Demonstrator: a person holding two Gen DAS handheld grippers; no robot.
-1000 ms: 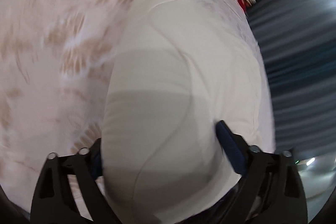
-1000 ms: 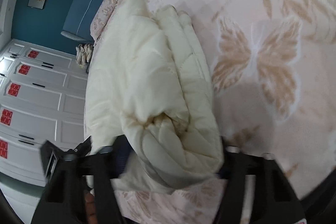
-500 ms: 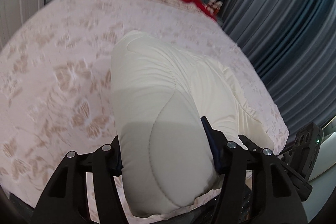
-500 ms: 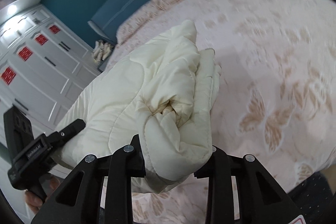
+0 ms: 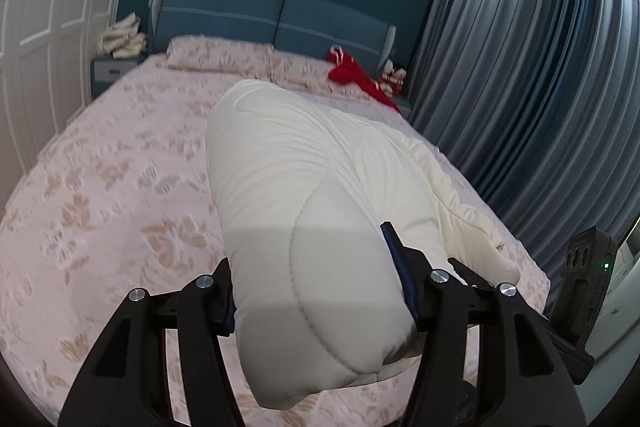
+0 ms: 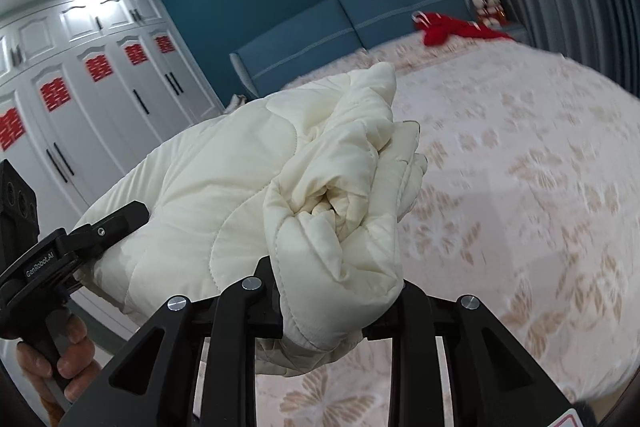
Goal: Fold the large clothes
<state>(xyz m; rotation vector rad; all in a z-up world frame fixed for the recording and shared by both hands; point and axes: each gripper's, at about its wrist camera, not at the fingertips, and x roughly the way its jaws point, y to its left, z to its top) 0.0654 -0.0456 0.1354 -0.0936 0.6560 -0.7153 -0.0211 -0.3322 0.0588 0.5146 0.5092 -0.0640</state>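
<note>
- A cream quilted coat point(image 5: 304, 195) hangs in a thick, padded bundle between my two grippers, raised at the near end above the foot of the bed point(image 5: 100, 187); its far end still trails onto the bedspread toward the right-hand edge.
- My left gripper point(image 5: 316, 287) is clamped on the smooth, rounded end of the coat: both blue-padded fingers point(image 5: 394, 259) press into its sides, and the fabric bulges out in front of and below them.
- My right gripper point(image 6: 332, 291) has just been closing further and now pinches a crumpled, bunched fold of the same coat point(image 6: 320, 203), with the creased fabric spilling over the jaws.
- In the right wrist view, my left hand point(image 6: 60, 359) wraps the black handle of the other gripper at the lower left, with the coat stretched across to it.
- The bedspread is pale pink with tan butterfly and leaf prints, slightly blurred in both views.
- A red garment point(image 5: 356, 79) lies near the head of the bed, well apart from the coat, in front of a blue padded headboard point(image 5: 272, 23).
- White wardrobe doors point(image 6: 100, 99) with red paper cut-outs stand along the left wall; grey-blue curtains point(image 5: 532, 79) hang along the right.
- A stack of pale folded items point(image 5: 122, 39) sits on the bedside unit beside the headboard.
</note>
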